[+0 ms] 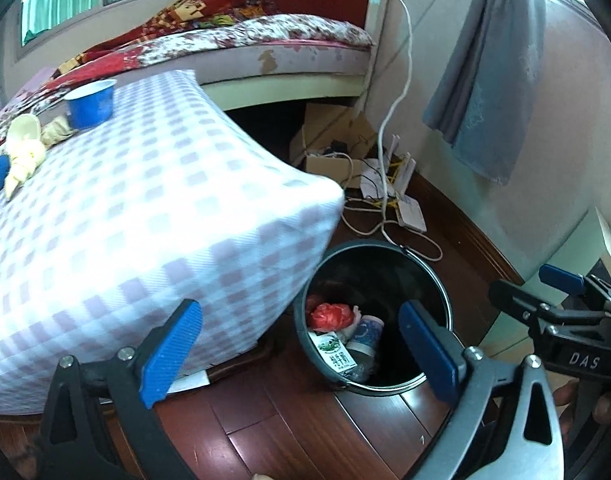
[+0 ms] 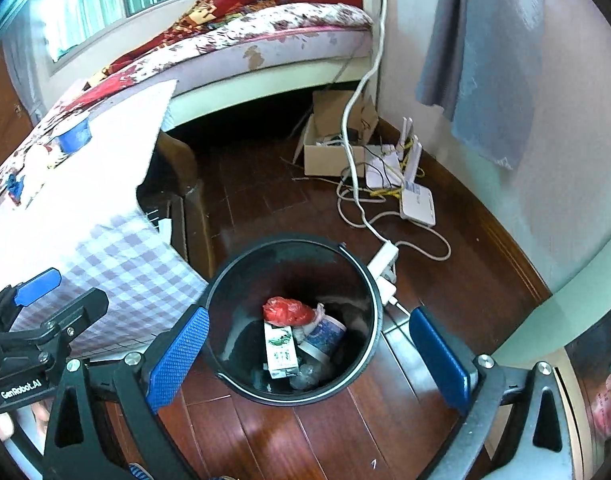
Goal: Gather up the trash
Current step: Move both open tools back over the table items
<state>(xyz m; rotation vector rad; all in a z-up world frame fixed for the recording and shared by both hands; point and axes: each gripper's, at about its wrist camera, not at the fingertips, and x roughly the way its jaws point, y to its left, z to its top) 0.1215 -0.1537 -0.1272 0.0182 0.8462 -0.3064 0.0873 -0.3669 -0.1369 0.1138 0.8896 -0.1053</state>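
Table (image 1: 153, 216): I still see a blue cup (image 1: 91, 104) and yellowish scraps (image 1: 23, 148) waiting on the checked cloth
Bin (image 2: 293, 256): I count a red bag (image 2: 285, 311), carton (image 2: 280, 350), tub inside; partly done
Left gripper (image 1: 301, 356): released, empty
Right gripper (image 2: 309, 354): released, empty, above the bin

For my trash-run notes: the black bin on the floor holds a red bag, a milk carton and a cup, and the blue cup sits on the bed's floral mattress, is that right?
Not quite. The blue cup stands on the checked tablecloth of the table, not on the mattress; the left wrist view shows it. The black bin does hold the red bag, milk carton and cup.
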